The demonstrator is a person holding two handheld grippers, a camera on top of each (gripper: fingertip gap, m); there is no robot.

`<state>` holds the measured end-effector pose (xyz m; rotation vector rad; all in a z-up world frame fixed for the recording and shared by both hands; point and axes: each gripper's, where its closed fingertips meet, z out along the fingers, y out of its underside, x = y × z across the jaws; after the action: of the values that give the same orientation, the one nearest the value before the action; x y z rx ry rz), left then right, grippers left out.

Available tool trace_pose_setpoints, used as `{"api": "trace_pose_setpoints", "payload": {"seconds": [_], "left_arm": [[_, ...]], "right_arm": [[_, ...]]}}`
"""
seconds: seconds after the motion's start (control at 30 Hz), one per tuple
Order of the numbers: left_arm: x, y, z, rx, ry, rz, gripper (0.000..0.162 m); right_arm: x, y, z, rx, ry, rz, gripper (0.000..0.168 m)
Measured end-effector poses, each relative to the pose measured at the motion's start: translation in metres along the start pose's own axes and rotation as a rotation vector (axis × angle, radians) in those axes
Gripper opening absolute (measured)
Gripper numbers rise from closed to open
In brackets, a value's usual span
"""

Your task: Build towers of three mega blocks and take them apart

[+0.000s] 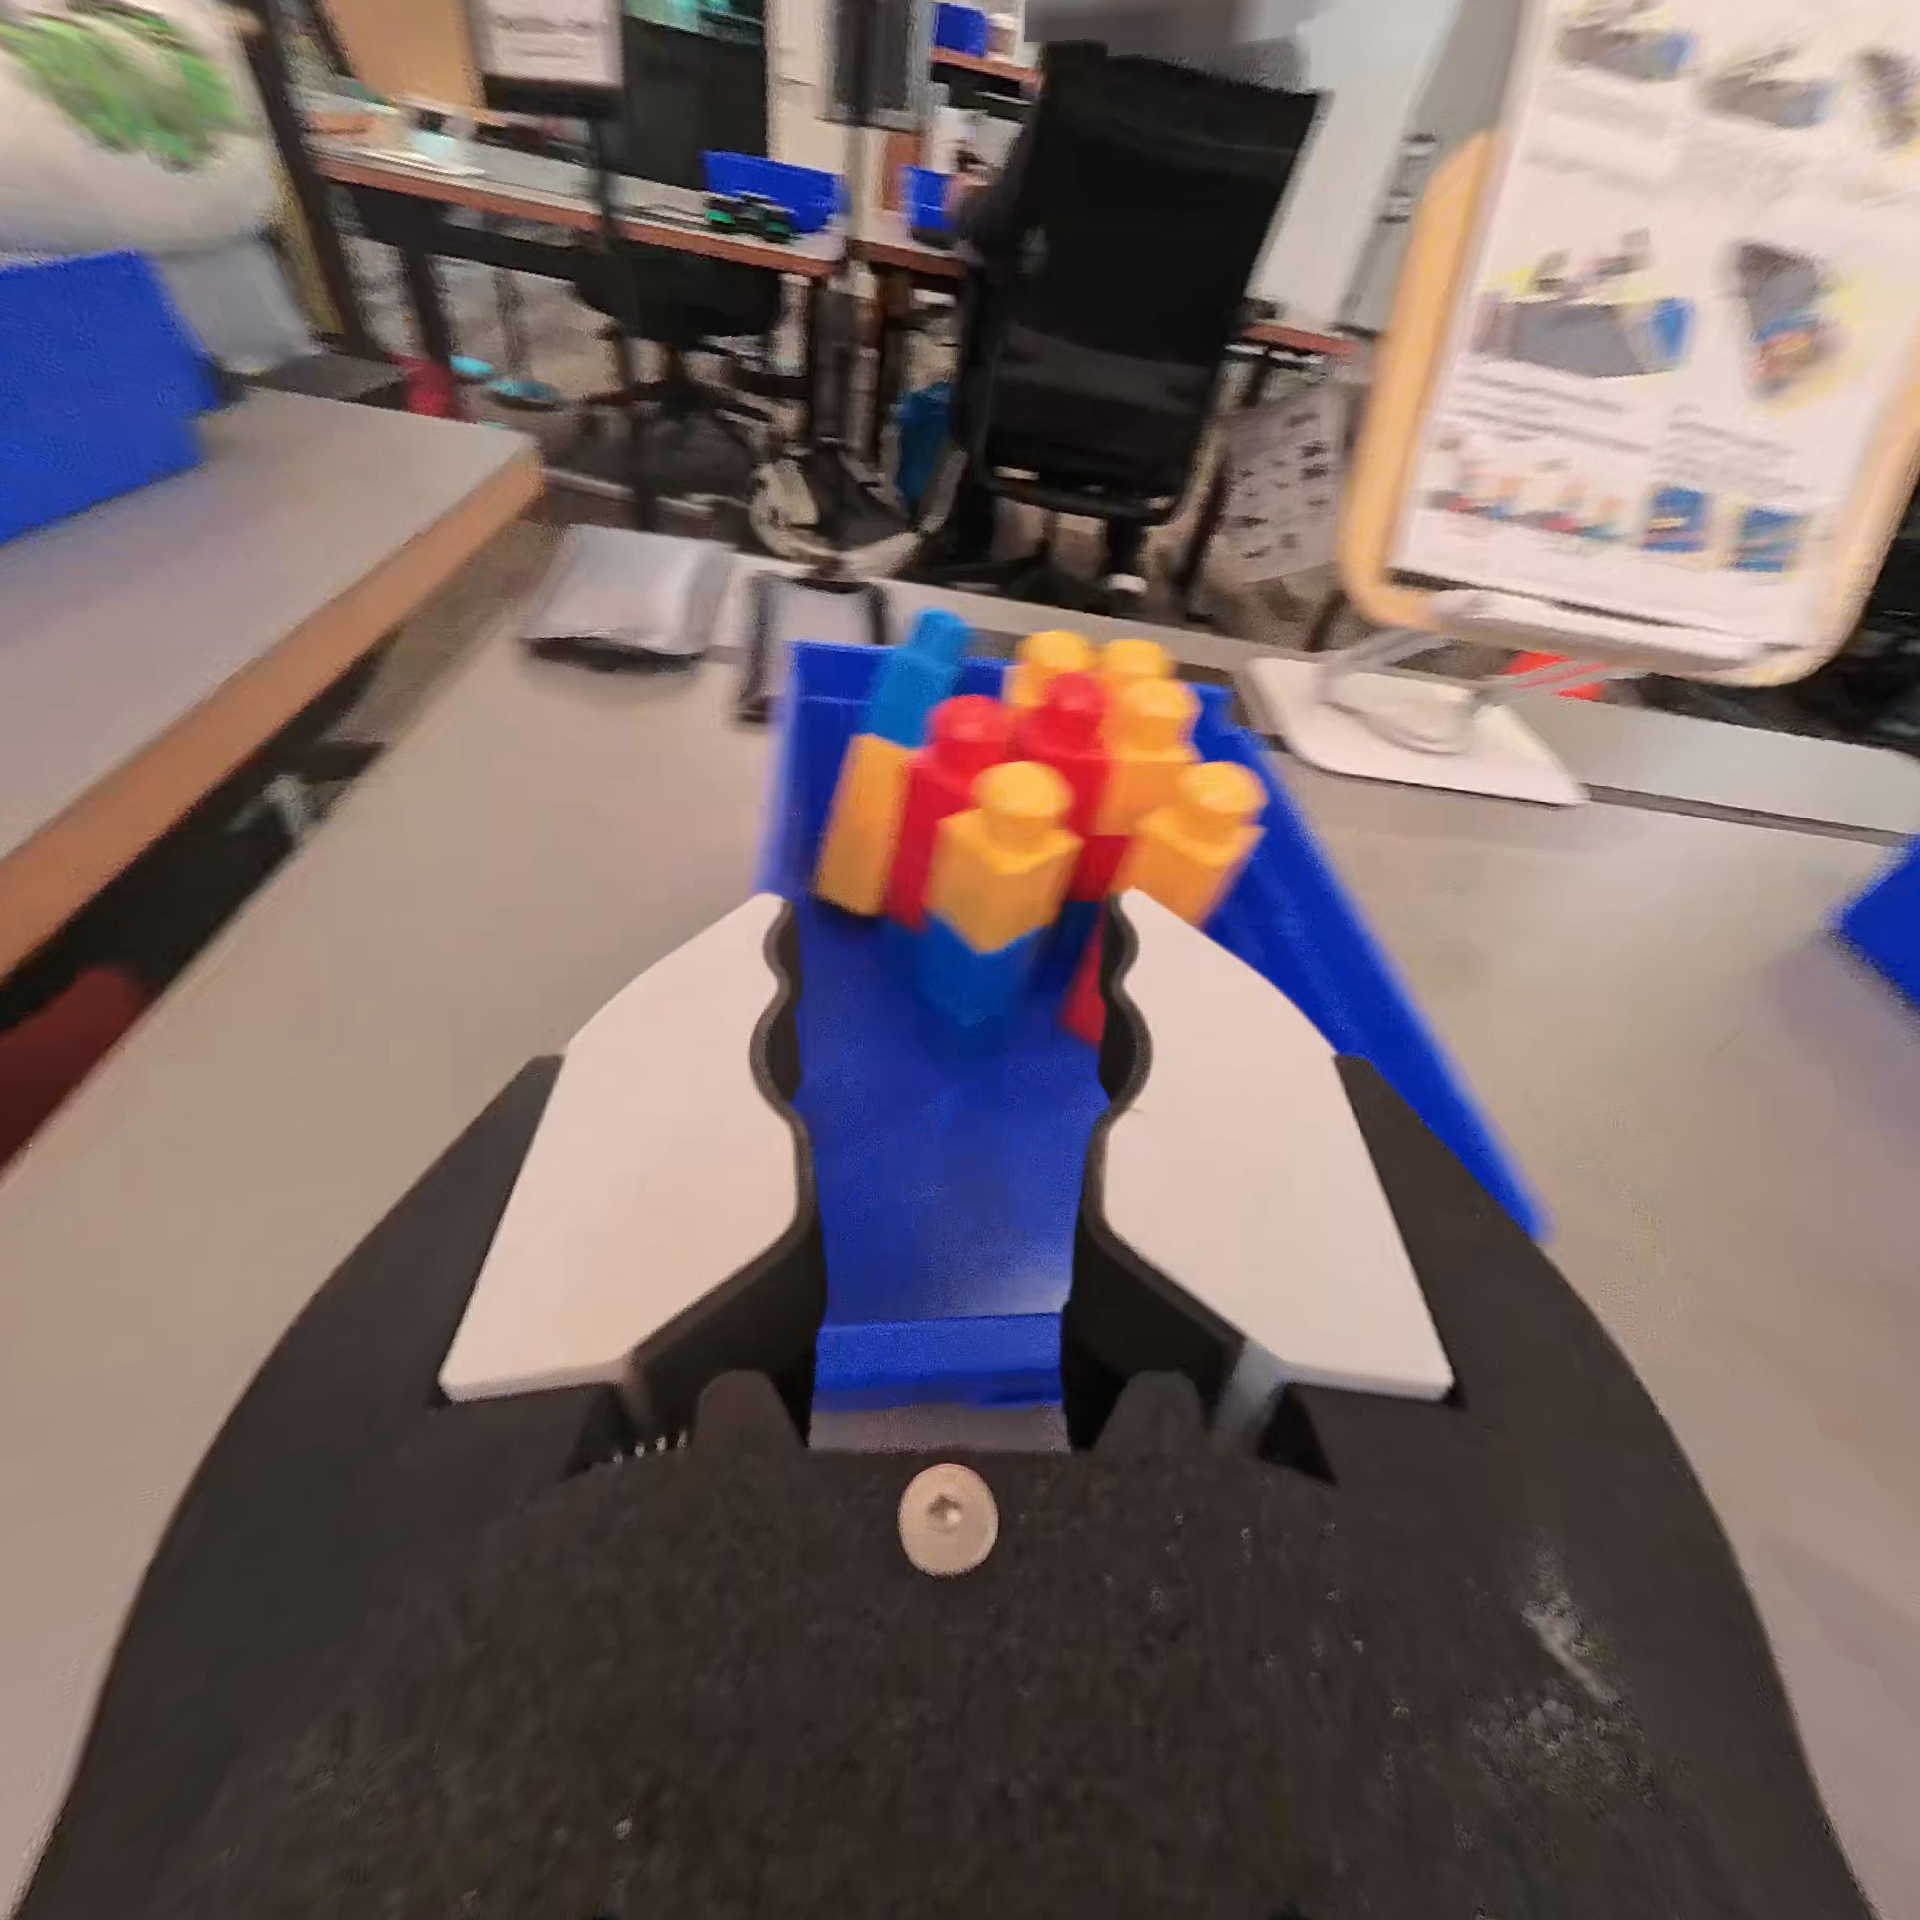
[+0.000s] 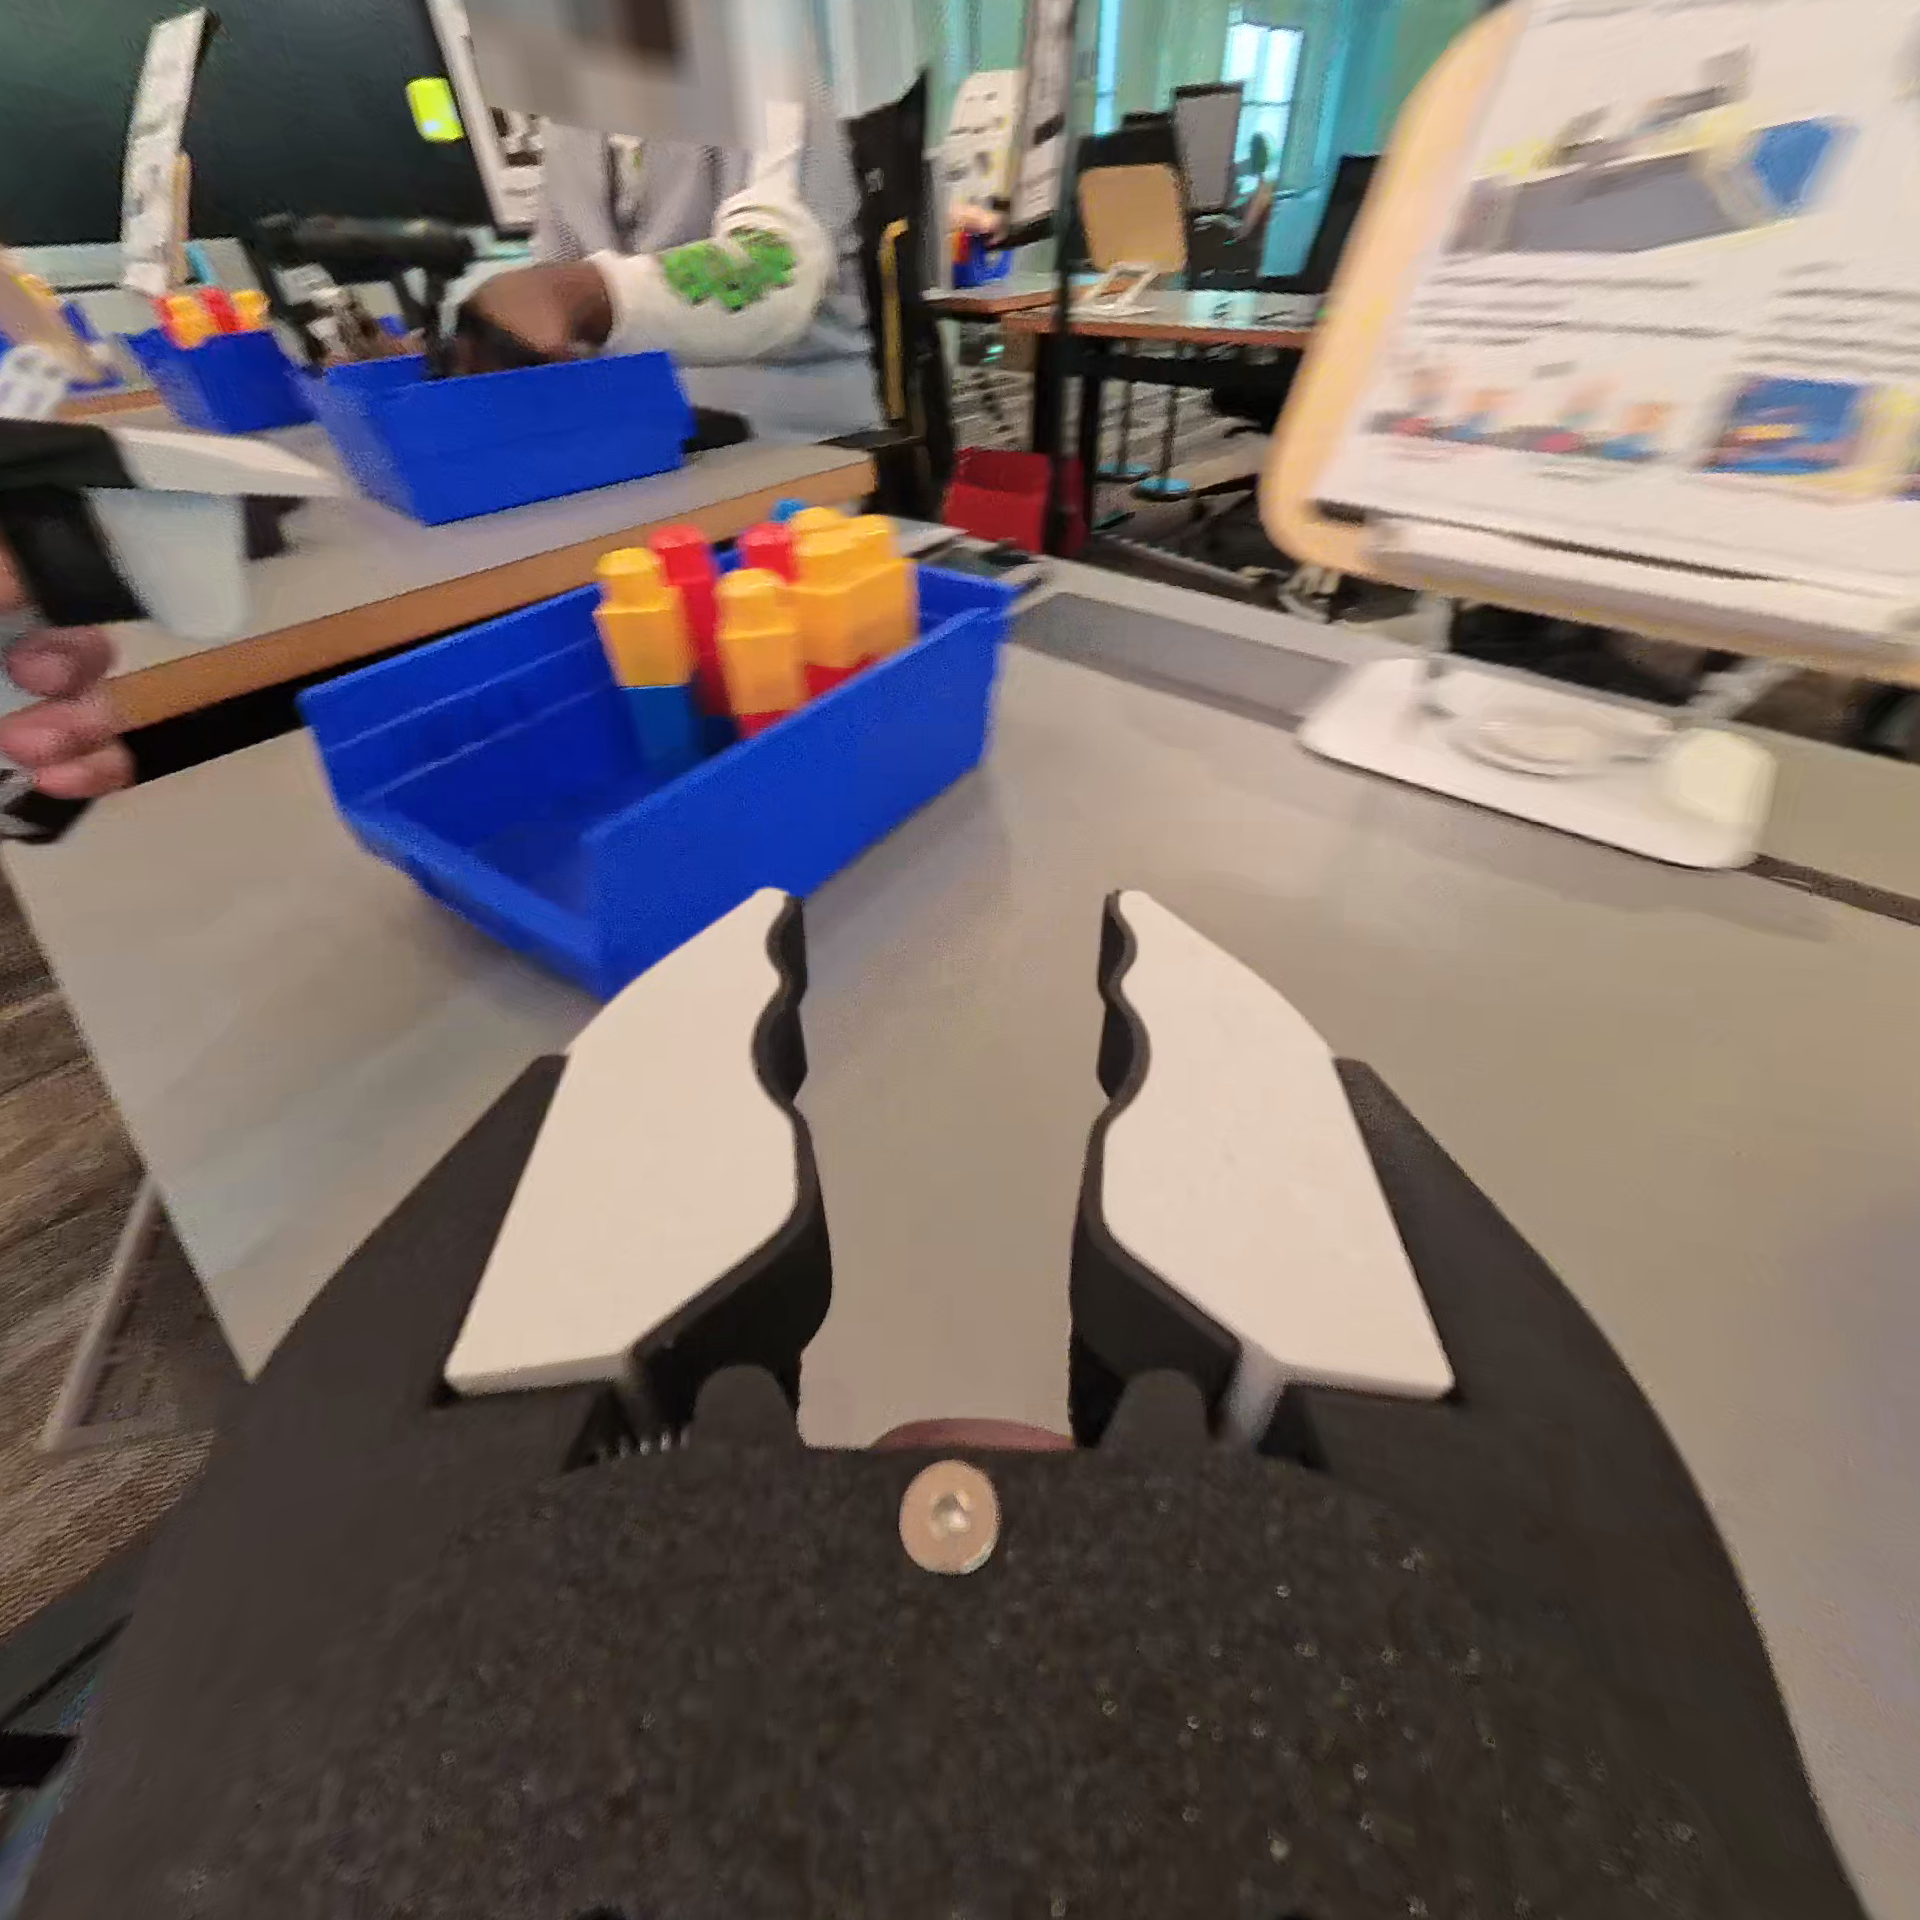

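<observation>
My left gripper point(image 1: 948, 920) has its jaws apart and empty, over the near end of the blue bin point(image 1: 940, 1164). I'd go in straight and clamp one block's flat sides, clear of its neighbours. The mega blocks point(image 1: 1023, 790), yellow, red and blue, look already stacked, blur permitting, at the bin's far end. My right gripper point(image 2: 951, 914) is also released over bare table point(image 2: 1403, 1039).

From my left wrist feed the mega blocks point(image 1: 1023, 821) are smeared by blur; I can't count them. The blue bin point(image 1: 935, 1143) partly hides behind my fingers point(image 1: 644, 1164). The instruction sheet point(image 2: 1662, 291) is unreadable.
</observation>
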<state>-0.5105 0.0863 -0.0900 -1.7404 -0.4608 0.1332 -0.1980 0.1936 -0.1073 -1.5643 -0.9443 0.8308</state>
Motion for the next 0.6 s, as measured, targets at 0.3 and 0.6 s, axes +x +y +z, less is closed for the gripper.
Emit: {"api": "trace_pose_setpoints", "payload": {"seconds": [0.3, 0.6], "left_arm": [[0.398, 0.092, -0.002, -0.276, 0.971, -0.265, 0.049], [0.594, 0.184, 0.071, -0.359, 0.932, 0.023, 0.085]], "right_arm": [[0.336, 0.050, -0.220, -0.149, 0.777, -0.074, 0.056], [0.415, 0.120, -0.244, -0.164, 0.685, 0.192, 0.039]]}}
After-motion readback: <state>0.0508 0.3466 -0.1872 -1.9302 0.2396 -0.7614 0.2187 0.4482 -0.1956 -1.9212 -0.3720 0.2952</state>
